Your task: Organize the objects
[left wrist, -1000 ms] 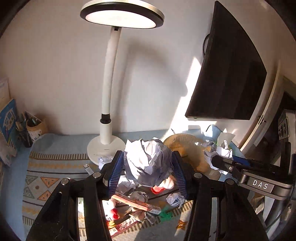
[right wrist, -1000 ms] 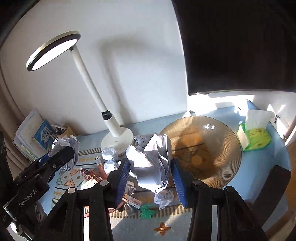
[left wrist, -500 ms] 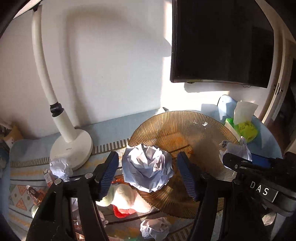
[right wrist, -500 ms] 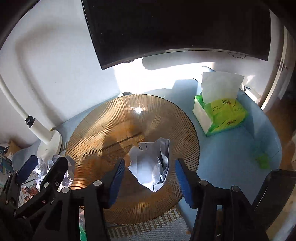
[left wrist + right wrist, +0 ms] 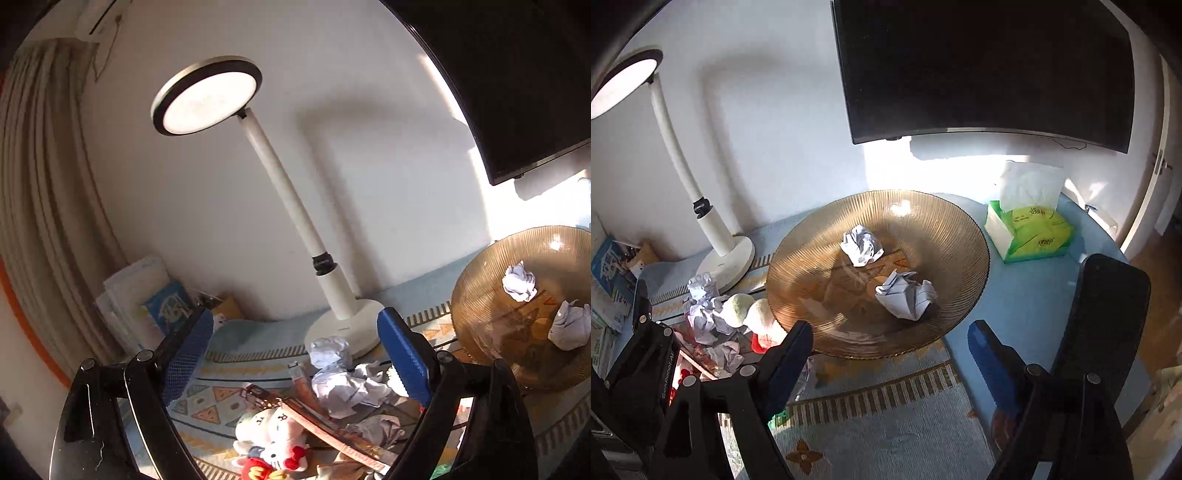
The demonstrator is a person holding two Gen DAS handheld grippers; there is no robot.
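Observation:
Two crumpled paper balls (image 5: 862,245) (image 5: 907,295) lie in the amber ribbed glass bowl (image 5: 820,236); both also show in the left wrist view (image 5: 519,282) (image 5: 569,328) inside the bowl (image 5: 476,273). My right gripper (image 5: 890,354) is open and empty, just in front of the bowl's near rim. My left gripper (image 5: 295,347) is open and empty above a pile of more crumpled papers (image 5: 343,380), a plush toy (image 5: 273,435) and flat wrappers (image 5: 321,424) on the patterned mat.
A white desk lamp (image 5: 332,291) stands behind the pile. A green tissue box (image 5: 1028,229) sits right of the bowl. A dark monitor (image 5: 990,66) hangs on the wall. Books (image 5: 147,302) lean at the far left.
Both grippers have opened and let go of their paper balls, which now lie in the bowl. The left gripper has swung back left over the pile. The right has drawn back.

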